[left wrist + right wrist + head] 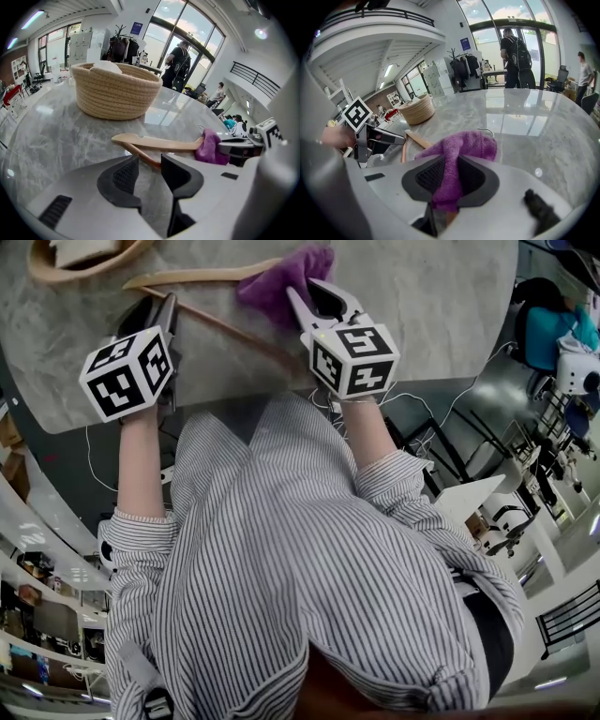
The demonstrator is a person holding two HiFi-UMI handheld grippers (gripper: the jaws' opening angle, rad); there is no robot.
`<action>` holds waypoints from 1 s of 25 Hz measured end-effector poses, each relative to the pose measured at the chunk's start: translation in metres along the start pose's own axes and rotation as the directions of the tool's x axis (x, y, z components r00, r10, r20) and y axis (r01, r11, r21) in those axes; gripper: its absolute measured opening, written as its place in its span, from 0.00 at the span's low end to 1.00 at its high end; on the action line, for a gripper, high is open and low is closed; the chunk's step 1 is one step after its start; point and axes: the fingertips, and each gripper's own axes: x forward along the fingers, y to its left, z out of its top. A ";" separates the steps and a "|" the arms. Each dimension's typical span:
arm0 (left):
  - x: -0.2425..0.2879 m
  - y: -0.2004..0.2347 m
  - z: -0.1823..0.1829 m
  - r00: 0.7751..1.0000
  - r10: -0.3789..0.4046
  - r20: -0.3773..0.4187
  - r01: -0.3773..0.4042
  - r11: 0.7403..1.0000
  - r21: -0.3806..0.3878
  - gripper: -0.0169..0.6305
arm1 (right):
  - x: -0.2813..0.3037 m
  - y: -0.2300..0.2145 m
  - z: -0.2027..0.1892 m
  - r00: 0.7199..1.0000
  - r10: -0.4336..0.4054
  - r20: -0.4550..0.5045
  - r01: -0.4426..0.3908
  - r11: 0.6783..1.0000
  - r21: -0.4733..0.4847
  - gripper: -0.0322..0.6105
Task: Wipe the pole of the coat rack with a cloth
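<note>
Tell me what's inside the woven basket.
A white item sits in the basket, poking above its rim; the wall hides everything lower, so what it is can't be told.

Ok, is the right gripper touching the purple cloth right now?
Touching. The right gripper view shows the right gripper closed on the purple cloth, with a fold of it squeezed between both pads.

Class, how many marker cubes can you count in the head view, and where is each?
2. One cube sits on the left gripper, at the picture's left; the other cube sits on the right gripper, near the purple cloth. None looks hidden.
</note>
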 end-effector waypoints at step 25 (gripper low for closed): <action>-0.004 0.000 -0.002 0.996 -0.066 0.066 0.066 0.998 0.007 0.24 | 0.037 0.059 0.024 0.992 0.116 -0.056 -0.121 0.989 -0.089 0.19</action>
